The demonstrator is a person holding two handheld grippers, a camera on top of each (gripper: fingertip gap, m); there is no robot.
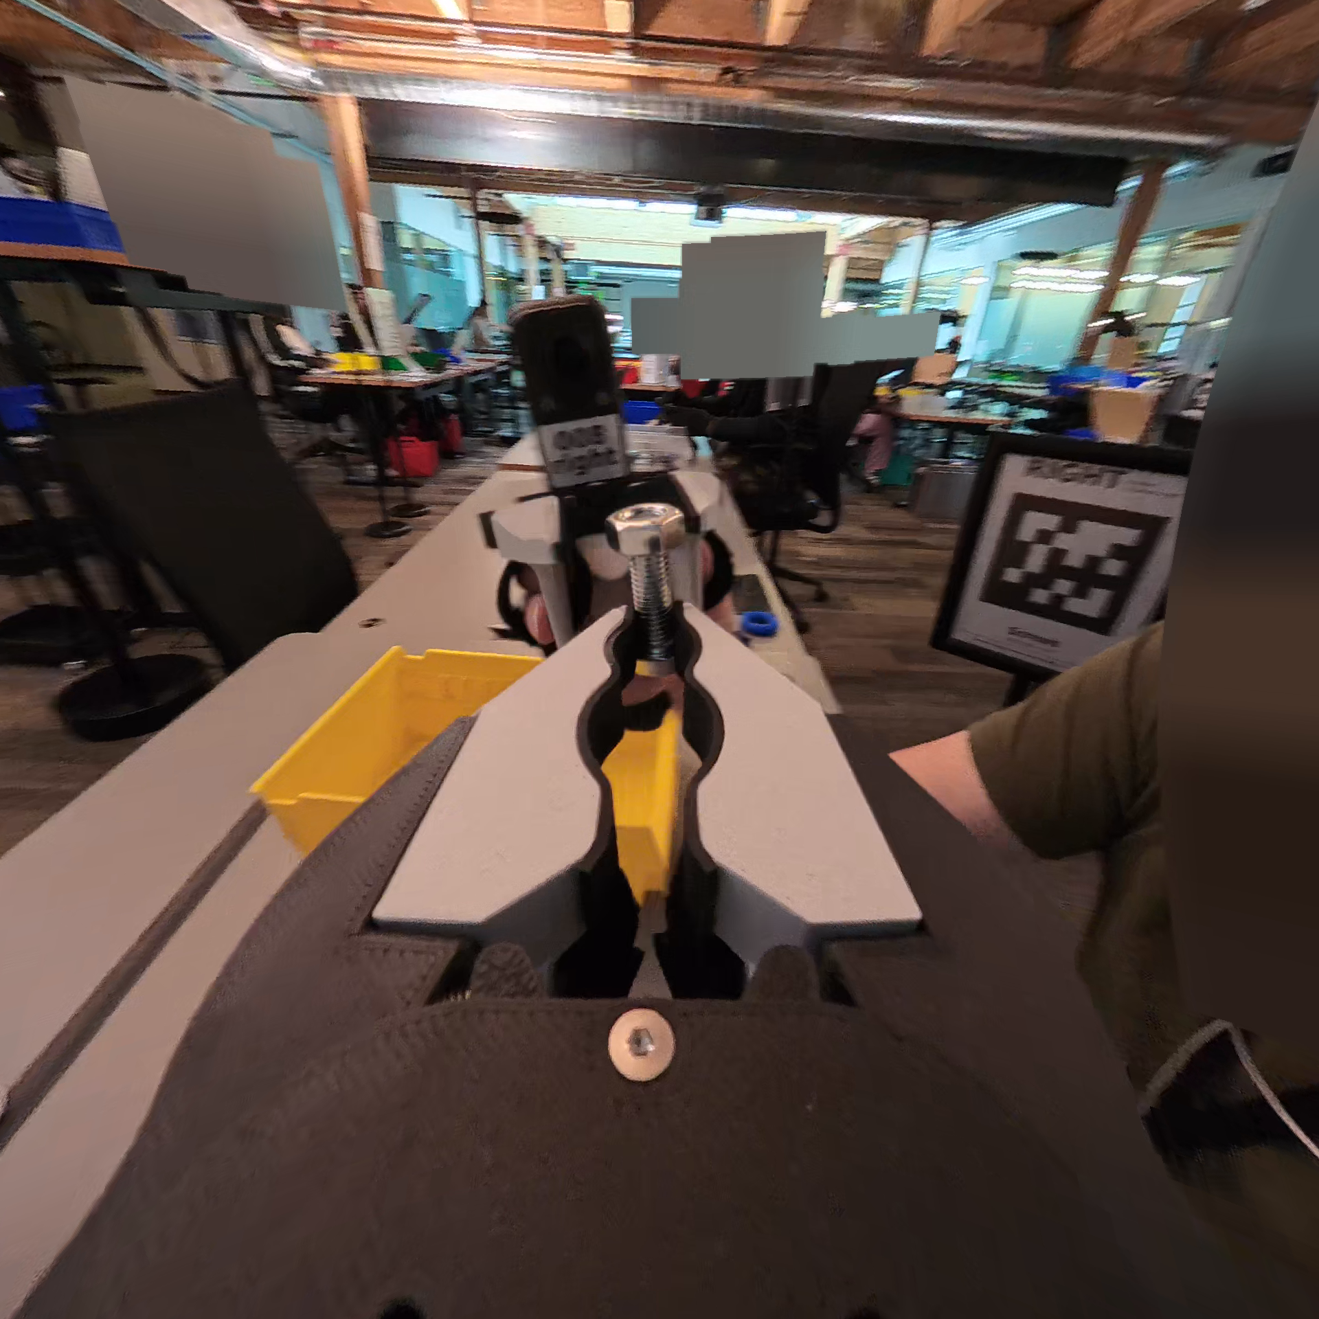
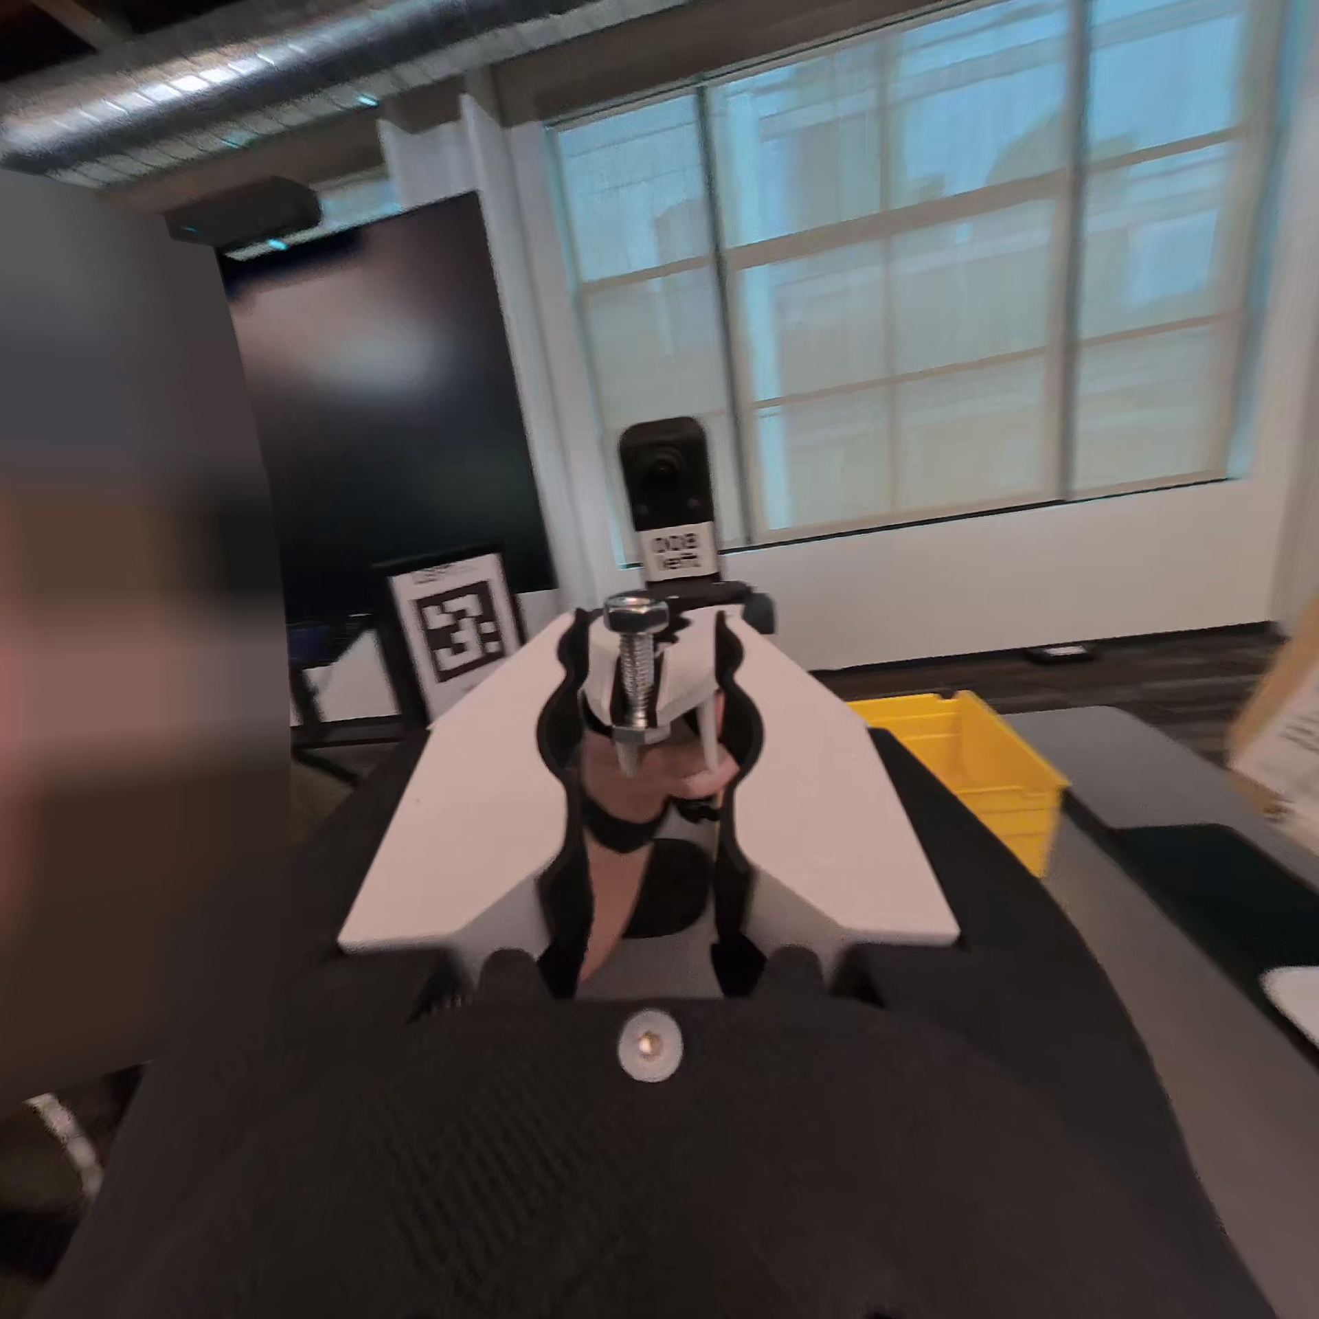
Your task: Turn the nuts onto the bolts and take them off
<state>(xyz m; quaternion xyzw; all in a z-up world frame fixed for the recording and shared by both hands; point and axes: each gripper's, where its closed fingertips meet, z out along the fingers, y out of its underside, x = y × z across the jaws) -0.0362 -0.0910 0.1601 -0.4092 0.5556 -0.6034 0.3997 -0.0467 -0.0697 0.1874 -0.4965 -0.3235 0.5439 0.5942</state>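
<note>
left claw [image 1: 653,615]: pressed together on the threaded shank of the bolt [image 1: 648,571]; it holds the bolt upright, head on top, in the air above the tabletop [image 1: 143,821].
right claw [image 2: 646,619]: spread; its fingers stand either side of the bolt head with a visible gap on both sides.
nut [image 2: 639,735]: seated near the lower end of the shank, close to the left claw's fingers; hidden in the left wrist view.
risk, slip: the pinch lands on round thread, so torque from the right claw is likely to spin the bolt in the grip.
risk, drop: a freed nut can fall and miss the yellow bin [image 1: 342,749].
risk, access: the nut sits low, so the claws may collide.
</note>
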